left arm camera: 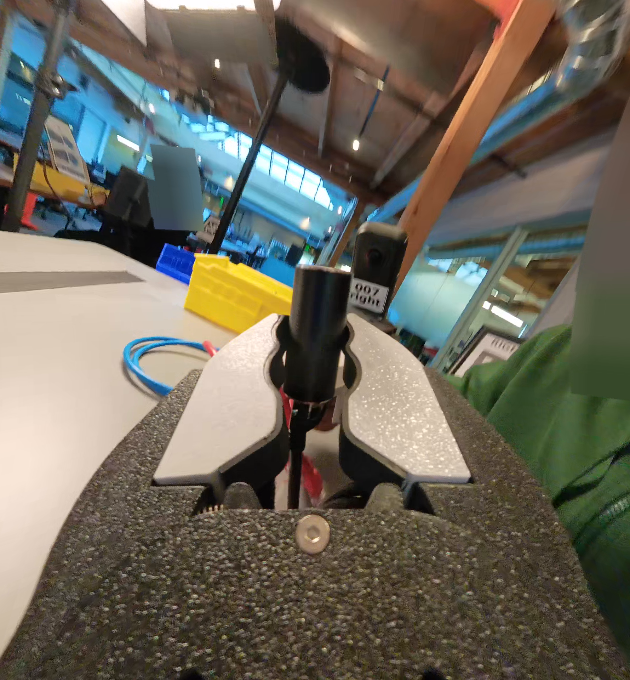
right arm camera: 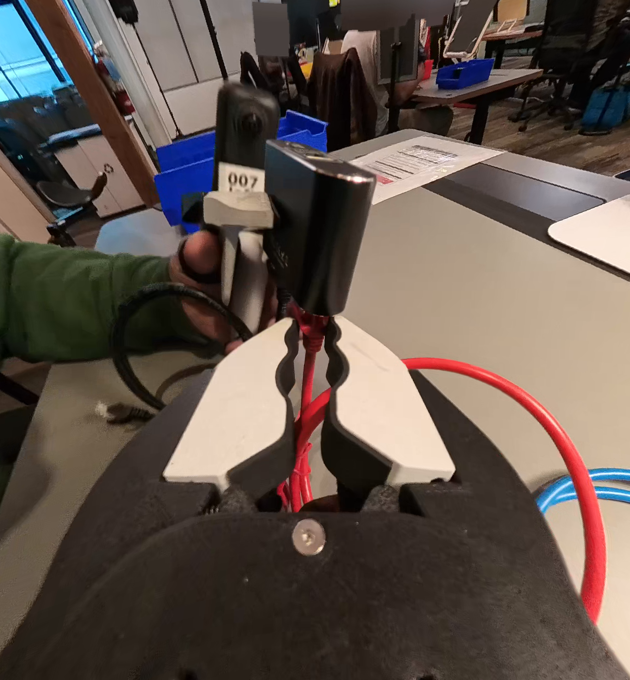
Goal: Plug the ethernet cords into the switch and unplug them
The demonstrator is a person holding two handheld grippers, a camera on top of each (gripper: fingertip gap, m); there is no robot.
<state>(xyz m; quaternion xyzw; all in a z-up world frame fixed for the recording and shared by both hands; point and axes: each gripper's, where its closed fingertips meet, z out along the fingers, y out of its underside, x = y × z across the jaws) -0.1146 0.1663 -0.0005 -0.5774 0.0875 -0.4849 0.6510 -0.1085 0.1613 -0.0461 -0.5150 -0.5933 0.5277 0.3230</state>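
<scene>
My left gripper is shut on the black switch and holds it upright above the table; a black lead hangs from the switch. In the right wrist view the switch stands on end with the left gripper clamped on its side. My right gripper is shut on the plug end of the red ethernet cord, right at the switch's lower face. A blue ethernet cord lies on the table at right and also shows in the left wrist view. A black cord loops at left.
A yellow bin and a blue bin stand at the table's far side. Blue bins, a printed sheet and a white pad lie beyond the switch. A person's green sleeve is at left. There is about 5 cm between the tips of the two grippers.
</scene>
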